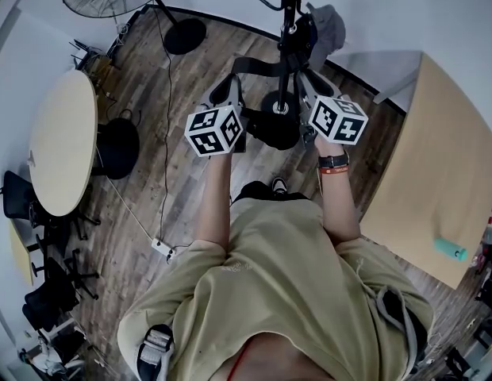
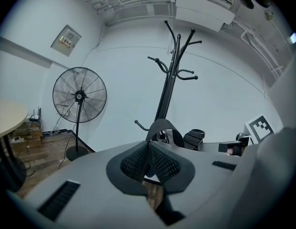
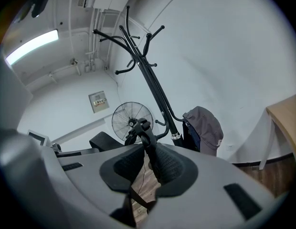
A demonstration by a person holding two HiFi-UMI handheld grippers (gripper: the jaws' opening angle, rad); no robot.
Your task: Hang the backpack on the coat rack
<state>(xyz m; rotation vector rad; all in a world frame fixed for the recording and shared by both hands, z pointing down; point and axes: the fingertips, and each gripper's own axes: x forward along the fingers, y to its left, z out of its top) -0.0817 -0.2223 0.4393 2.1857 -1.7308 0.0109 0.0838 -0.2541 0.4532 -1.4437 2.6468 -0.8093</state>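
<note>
Left tongs [image 2: 149, 151]: clenched on a mesh strap [image 2: 162, 127] that loops up over the tips.
Right tongs [image 3: 148, 163]: clenched on a second black strap, whose buckled end [image 3: 138, 128] rises above the pads.
Backpack [image 1: 262, 133]: held off the floor [image 1: 190, 78] between the two tongs, just in front of the rack's pole and not yet on a hook. Its body appears to be the dark mass below the marker cubes, though the head view does not part it cleanly from the rack's foot.
Strap span [image 1: 258, 66]: runs from one pair of tongs to the other, crossing in front of the pole.
Rack [image 2: 168, 87]: black and upright against the white wall, its curved hooks fanning out near the top.
Cap [image 3: 205, 128]: grey, hung low on the rack, on the person's right.
Fan [image 2: 79, 97]: a black pedestal fan on the floor, left of the rack.
Round tabletop [image 1: 59, 141]: to the person's left, well apart from the backpack.
Wooden tabletop [image 1: 444, 173]: to the right, its near corner pointing toward the person.
Person: both arms stretched forward, with a watch [image 1: 333, 162] on the right wrist.
</note>
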